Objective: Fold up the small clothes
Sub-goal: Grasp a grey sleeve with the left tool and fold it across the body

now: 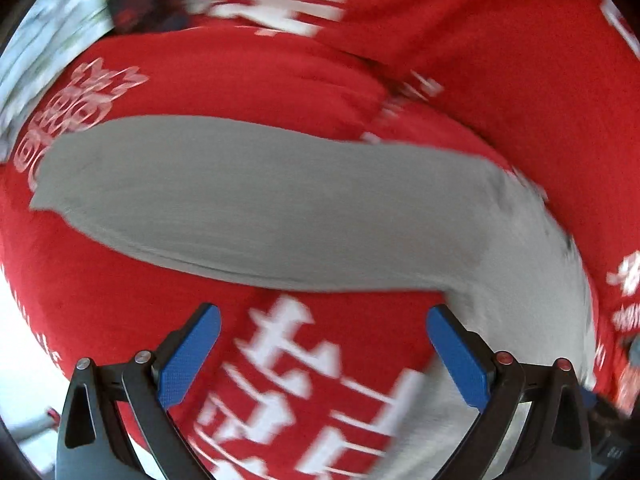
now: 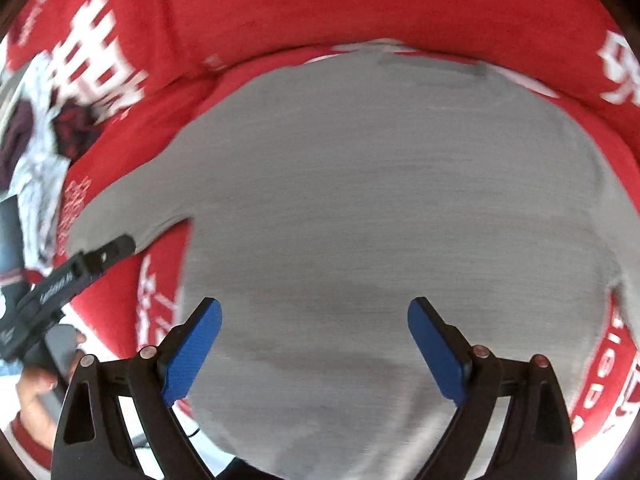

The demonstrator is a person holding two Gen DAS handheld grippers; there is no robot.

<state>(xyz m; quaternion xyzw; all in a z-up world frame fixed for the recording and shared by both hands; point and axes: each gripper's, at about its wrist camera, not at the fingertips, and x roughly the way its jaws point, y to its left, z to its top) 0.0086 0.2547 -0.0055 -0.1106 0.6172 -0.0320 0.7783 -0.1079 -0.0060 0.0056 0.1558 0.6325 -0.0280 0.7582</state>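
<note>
A grey garment (image 2: 380,208) lies spread flat on a red cloth with white print (image 2: 360,4). In the left wrist view its long sleeve (image 1: 260,204) stretches across the middle, and the body runs down at the right. My left gripper (image 1: 323,320) is open and empty, just short of the sleeve, over the red cloth. My right gripper (image 2: 314,312) is open and empty above the garment's body. The left gripper also shows in the right wrist view (image 2: 116,246), near the sleeve end, held by a hand. Both views are motion-blurred.
The red cloth (image 1: 500,40) covers the whole surface under the garment. A heap of white and dark patterned clothes (image 2: 40,128) lies at the far left, also seen at the top left in the left wrist view (image 1: 132,0). A pale floor shows at the lower left (image 1: 28,344).
</note>
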